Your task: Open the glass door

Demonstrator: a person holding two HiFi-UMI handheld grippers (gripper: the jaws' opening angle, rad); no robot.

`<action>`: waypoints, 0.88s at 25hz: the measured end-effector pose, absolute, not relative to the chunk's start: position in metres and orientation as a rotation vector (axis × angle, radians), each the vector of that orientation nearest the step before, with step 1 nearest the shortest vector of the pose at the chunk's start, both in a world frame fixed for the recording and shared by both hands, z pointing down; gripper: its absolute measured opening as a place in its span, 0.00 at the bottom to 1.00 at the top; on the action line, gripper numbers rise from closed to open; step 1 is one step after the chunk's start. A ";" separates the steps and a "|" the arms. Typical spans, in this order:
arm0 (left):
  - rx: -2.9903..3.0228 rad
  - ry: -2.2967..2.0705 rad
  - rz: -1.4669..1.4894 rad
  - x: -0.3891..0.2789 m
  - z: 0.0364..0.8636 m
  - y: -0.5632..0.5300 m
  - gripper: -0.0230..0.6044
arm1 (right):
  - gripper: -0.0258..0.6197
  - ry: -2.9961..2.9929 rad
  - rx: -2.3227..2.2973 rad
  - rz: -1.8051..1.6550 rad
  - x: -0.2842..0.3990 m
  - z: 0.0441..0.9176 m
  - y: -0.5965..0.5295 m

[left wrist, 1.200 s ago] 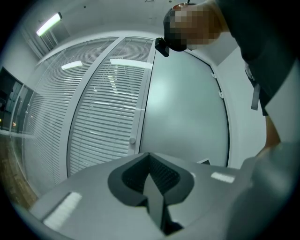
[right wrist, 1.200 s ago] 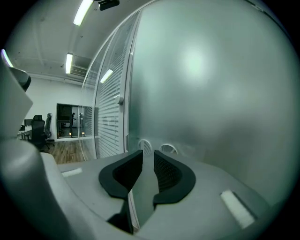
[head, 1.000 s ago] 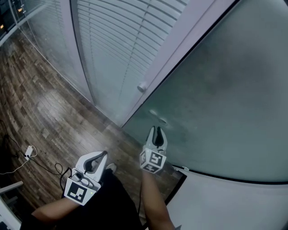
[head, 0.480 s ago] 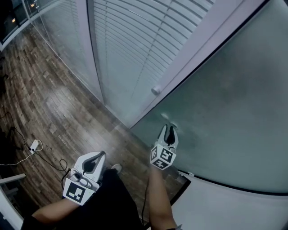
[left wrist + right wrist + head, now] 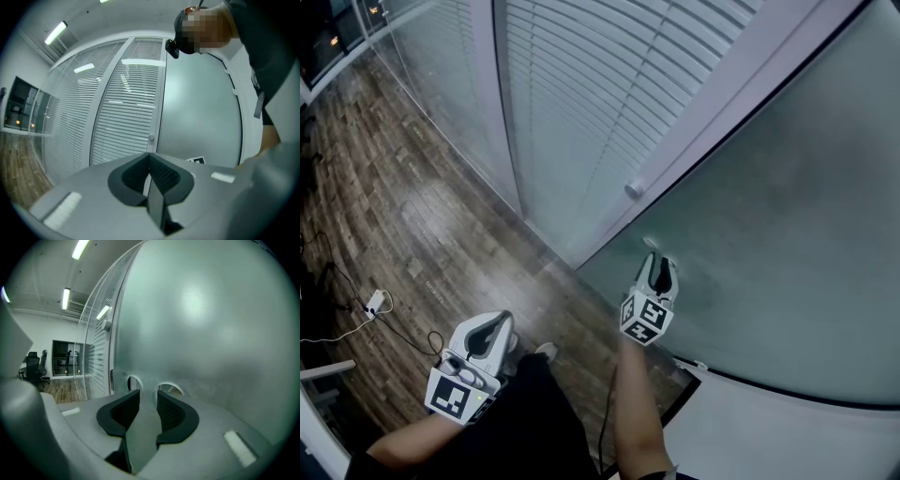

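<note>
The frosted glass door (image 5: 787, 216) fills the right of the head view. My right gripper (image 5: 659, 263) points at it near its left edge, the tips close to the glass. In the right gripper view the door (image 5: 197, 310) is just ahead, with two round cut-outs (image 5: 169, 388) beyond the fingertips. The right gripper (image 5: 148, 392) is open; its jaws have just been opening and nothing is between them. My left gripper (image 5: 503, 321) hangs low over the floor, away from the door, and the left gripper (image 5: 150, 158) is shut and empty.
A small round knob (image 5: 635, 188) sits on the pale door frame. Slatted blinds (image 5: 572, 84) behind glass panels run along the left. Below is a wooden floor (image 5: 403, 206) with a cable and white plug strip (image 5: 375, 302). A white panel (image 5: 787, 431) stands at lower right.
The right gripper has moved forward, closer to the glass door near its edge. The left gripper has drifted a little down and left in the picture, still shut.
</note>
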State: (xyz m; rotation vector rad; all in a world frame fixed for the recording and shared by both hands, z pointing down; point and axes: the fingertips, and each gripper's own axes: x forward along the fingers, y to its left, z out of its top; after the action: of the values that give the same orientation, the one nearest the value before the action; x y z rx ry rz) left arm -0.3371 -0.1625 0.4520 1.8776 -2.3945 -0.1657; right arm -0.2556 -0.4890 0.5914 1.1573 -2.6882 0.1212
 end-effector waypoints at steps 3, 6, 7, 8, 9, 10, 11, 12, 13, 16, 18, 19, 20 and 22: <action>1.823 -2.438 -0.149 -0.348 0.453 -0.153 0.04 | 0.22 -2.683 1.158 0.111 -0.258 0.591 -0.491; 1.792 -2.443 -0.142 -0.350 0.456 -0.146 0.04 | 0.23 -2.677 1.172 0.102 -0.259 0.591 -0.493; 1.786 -2.444 -0.141 -0.350 0.456 -0.144 0.04 | 0.23 -2.677 1.176 0.102 -0.260 0.590 -0.493; 1.780 -2.445 -0.138 -0.350 0.455 -0.143 0.04 | 0.23 -2.678 1.179 0.104 -0.260 0.590 -0.493; 1.777 -2.448 -0.134 -0.350 0.454 -0.141 0.04 | 0.23 -2.678 1.183 0.108 -0.260 0.589 -0.494; 1.778 -2.452 -0.126 -0.350 0.454 -0.140 0.04 | 0.23 -2.678 1.186 0.112 -0.260 0.589 -0.495; 1.784 -2.455 -0.121 -0.350 0.454 -0.140 0.04 | 0.23 -2.678 1.189 0.115 -0.260 0.589 -0.496; 1.788 -2.457 -0.123 -0.350 0.454 -0.139 0.04 | 0.23 -2.678 1.191 0.119 -0.261 0.588 -0.497; 1.787 -2.460 -0.131 -0.350 0.455 -0.139 0.04 | 0.23 -2.677 1.194 0.124 -0.261 0.588 -0.499; 1.777 -2.463 -0.165 -0.351 0.452 -0.138 0.04 | 0.23 -2.668 1.211 0.141 -0.264 0.589 -0.501; 1.776 -2.465 -0.183 -0.351 0.448 -0.137 0.04 | 0.23 -2.659 1.227 0.152 -0.263 0.588 -0.503; 1.770 -2.463 -0.177 -0.351 0.449 -0.136 0.04 | 0.23 -2.655 1.237 0.158 -0.263 0.588 -0.503; 1.762 -2.460 -0.165 -0.351 0.452 -0.134 0.04 | 0.23 -2.652 1.246 0.163 -0.264 0.588 -0.504; 1.761 -2.462 -0.150 -0.352 0.453 -0.132 0.04 | 0.23 -2.646 1.260 0.162 -0.266 0.588 -0.504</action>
State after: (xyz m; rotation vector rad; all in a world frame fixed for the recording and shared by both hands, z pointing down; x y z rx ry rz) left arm -0.3519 -0.1320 0.4529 1.7609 -2.4619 -0.1499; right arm -0.2657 -0.5045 0.5877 1.2598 -2.6460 0.1625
